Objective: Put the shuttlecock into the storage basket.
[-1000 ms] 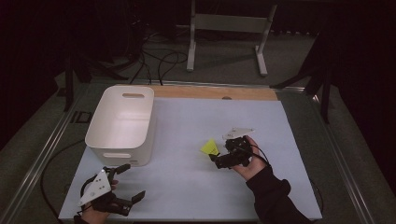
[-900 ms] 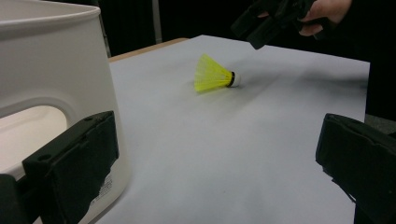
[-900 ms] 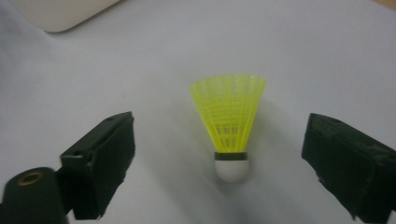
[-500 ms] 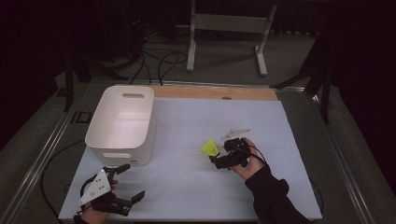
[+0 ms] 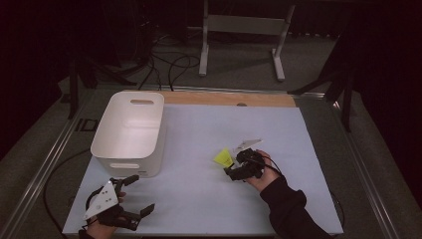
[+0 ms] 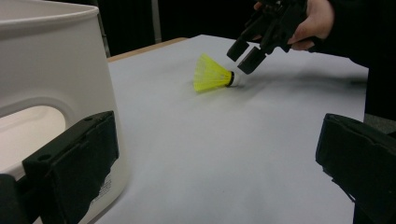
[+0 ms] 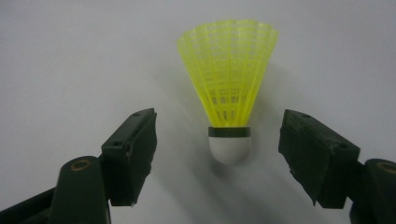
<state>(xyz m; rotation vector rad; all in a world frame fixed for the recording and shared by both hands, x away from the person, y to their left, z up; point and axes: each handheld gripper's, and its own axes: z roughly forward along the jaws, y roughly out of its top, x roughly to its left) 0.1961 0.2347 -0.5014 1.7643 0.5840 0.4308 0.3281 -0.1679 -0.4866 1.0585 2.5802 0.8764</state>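
Yellow shuttlecock (image 7: 227,88), lying on the desk (image 5: 199,199) centre-frame, is bracketed by the right gripper (image 7: 219,158), whose jaws have just been closing but are not yet touching, so the white cork (image 7: 229,147) should be squeezed squarely, never the skirt.

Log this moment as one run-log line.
right gripper: open, fingers closing around shuttlecock, no contact | left gripper: open, idle near white bin

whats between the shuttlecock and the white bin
Nothing: in the high view, bare white table sheet runs from the yellow shuttlecock to the white bin.
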